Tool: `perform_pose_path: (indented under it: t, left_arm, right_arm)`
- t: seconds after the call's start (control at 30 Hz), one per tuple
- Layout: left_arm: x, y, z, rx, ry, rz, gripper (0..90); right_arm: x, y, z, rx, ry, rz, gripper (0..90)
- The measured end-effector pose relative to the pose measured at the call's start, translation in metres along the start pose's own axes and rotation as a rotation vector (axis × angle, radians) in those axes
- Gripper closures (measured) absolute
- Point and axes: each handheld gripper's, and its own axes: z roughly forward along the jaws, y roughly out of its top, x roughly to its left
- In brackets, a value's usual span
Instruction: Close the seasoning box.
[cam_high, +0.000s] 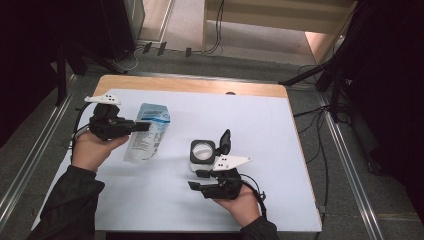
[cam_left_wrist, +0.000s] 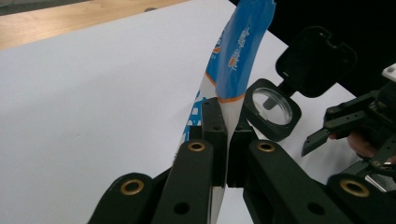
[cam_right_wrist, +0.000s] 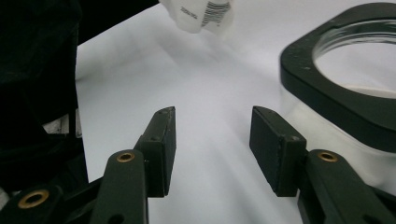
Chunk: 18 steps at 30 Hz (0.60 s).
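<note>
Pinching the blue-and-white pouch (cam_left_wrist: 238, 51) flat between its black pads, the left gripper (cam_left_wrist: 227, 140) has its jaws pressed together on the lower edge of the pouch, which rises tilted toward the upper middle of the left gripper view. In the high view the same left gripper (cam_high: 142, 126) sits at the left of the frame, the pouch (cam_high: 147, 135) hanging down from it toward the white sheet (cam_high: 260, 120).

The right gripper (cam_right_wrist: 212, 140) has its jaws standing apart with nothing between them; bare white sheet shows in the gap. Just to the right of its jaws sits the clear container (cam_right_wrist: 345, 93) with a black rim, near but not touching. In the high view that container (cam_high: 202, 152) stands at centre frame with its black lid (cam_high: 225, 141) flipped up, the right gripper (cam_high: 200, 181) just below it.

Open sheet spreads across the upper right and the lower left of the high view; the wooden table edge (cam_high: 200, 85) runs along the top.
</note>
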Motion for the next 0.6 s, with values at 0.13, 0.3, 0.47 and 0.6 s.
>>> perform_pose_path:
  t: [0.13, 0.3, 0.47, 0.6]
  left_arm:
    - [0.009, 0.002, 0.002, -0.01, 0.027, -0.004, 90.0]
    - [0.023, 0.005, 0.008, -0.019, 0.064, -0.01, 90.0]
    - [0.041, 0.003, 0.015, -0.035, 0.086, -0.049, 90.0]
    - [0.048, 0.0, 0.021, -0.016, 0.102, -0.049, 90.0]
  right_arm:
    - [-0.005, -0.001, -0.007, 0.002, -0.021, 0.009, 52.7]
    - [-0.011, -0.003, -0.018, -0.001, -0.046, 0.019, 52.7]
    - [-0.015, -0.007, -0.03, -0.015, -0.067, 0.037, 52.8]
    - [-0.02, -0.011, -0.039, -0.013, -0.084, 0.061, 53.0]
